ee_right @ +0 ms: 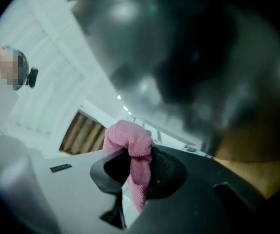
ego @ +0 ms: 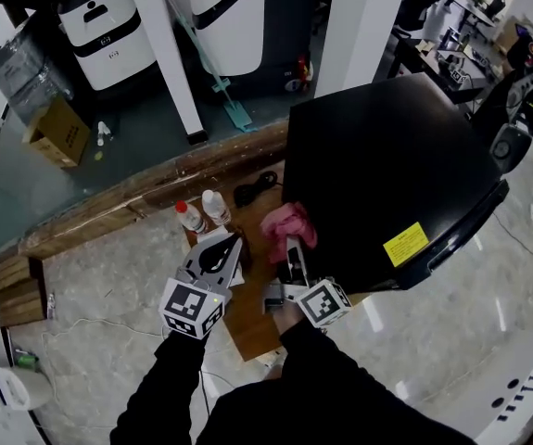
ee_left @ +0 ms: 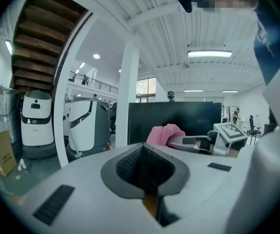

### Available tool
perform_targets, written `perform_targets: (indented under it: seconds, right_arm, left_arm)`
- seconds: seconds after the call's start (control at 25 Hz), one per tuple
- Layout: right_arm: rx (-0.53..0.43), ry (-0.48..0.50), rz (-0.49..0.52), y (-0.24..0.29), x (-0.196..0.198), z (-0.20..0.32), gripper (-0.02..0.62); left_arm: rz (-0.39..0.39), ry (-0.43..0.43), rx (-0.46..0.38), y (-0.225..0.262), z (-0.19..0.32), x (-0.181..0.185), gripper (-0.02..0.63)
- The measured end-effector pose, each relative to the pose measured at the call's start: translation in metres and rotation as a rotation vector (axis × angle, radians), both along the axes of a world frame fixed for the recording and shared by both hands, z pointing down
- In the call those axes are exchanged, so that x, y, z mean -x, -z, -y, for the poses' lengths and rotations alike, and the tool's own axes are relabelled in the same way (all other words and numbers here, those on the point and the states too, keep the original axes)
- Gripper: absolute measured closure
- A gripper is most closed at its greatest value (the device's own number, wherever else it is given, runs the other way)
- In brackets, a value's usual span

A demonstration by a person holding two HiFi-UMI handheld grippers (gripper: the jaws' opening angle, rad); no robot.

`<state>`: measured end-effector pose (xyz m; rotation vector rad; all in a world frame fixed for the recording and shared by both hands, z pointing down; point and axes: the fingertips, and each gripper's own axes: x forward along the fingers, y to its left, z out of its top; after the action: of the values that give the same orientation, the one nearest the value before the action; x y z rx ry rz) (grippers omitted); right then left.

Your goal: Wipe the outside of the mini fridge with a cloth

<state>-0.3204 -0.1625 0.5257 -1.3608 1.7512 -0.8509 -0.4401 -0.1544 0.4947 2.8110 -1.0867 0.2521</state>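
Room setting. A pale glossy floor (ego: 99,286) meets a darker floor zone (ego: 145,142) along a wooden border strip (ego: 145,193). White pillars (ego: 169,54) rise to a ribbed white ceiling (ee_left: 154,33) carrying a lit strip lamp (ee_left: 209,54). A wooden staircase (ee_left: 40,38) climbs at left.

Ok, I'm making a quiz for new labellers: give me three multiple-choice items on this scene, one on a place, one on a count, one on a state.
1. Where is the cloth? A. On the floor. B. In the right gripper, by the fridge. C. Over the bottles.
2. How many bottles stand near the left gripper? A. Two. B. Four. C. None.
3. The left gripper is: A. Wide open. B. Shut on the cloth. C. Shut, empty.
Key: B, the cloth hangs between that gripper's jaws; A, two capped bottles show; C, its jaws meet on nothing.
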Motion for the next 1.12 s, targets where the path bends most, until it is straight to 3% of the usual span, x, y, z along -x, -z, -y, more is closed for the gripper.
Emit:
perform_targets:
  seconds: [0.16,0.4,0.52,0.76,1.12]
  right_arm:
    - [-0.080,0.017,0.046,0.074,-0.005,-0.036,0.538]
    - [-0.037,-0.050,0.226,0.089,-0.046,-0.073,0.538]
    - [0.001,-0.102,0.341,0.077,-0.066,-0.081,0.538]
    - [0.028,-0.127,0.462,0.065,-0.078,-0.076,0.537]
    - [0.117,-0.123,0.491,0.025,-0.078,-0.068,0.537]
  left_arm:
    - [-0.059,-0.038,-0.108,0.069,-0.024,-0.018,0.601]
    - [-0.149,-0.132,-0.201,0.135,-0.055,-0.060,0.601]
    - [-0.173,-0.173,-0.182,0.138,-0.064,-0.074,0.601]
    - [-0.161,-0.210,-0.159,0.123,-0.070,-0.090,0.601]
    - [-0.140,-0.190,-0.108,0.077,-0.062,-0.090,0.601]
